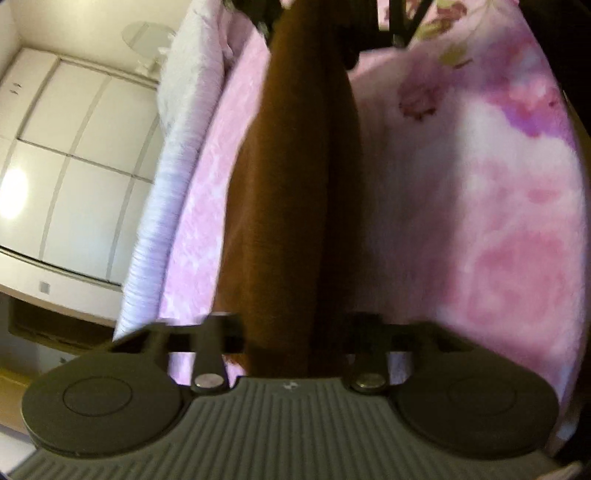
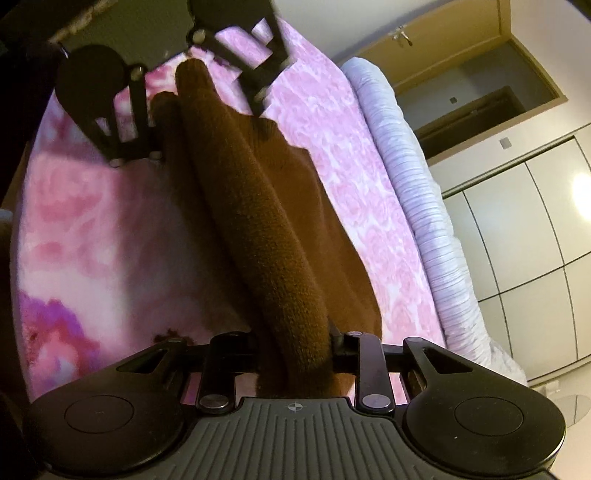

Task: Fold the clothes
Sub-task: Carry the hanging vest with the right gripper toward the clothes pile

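Observation:
A brown knitted garment (image 1: 295, 184) hangs bunched in a long roll above the bed, stretched between my two grippers. My left gripper (image 1: 291, 332) is shut on one end, and the fabric fills the gap between its jaws. At the top of the left wrist view, my right gripper (image 1: 332, 33) shows as dark parts around the far end. In the right wrist view, the garment (image 2: 258, 229) runs up from my right gripper (image 2: 295, 347), which is shut on it. It reaches my left gripper (image 2: 197, 127) at the upper left. The pads themselves are hidden by cloth.
A pink floral blanket (image 1: 480, 221) (image 2: 92, 221) covers the bed beneath the garment. A white ribbed quilt (image 1: 162, 221) (image 2: 417, 206) lies along the bed's edge. Beyond it stand white wardrobe doors (image 1: 74, 147) (image 2: 535, 240) and a wooden door frame (image 2: 461, 74).

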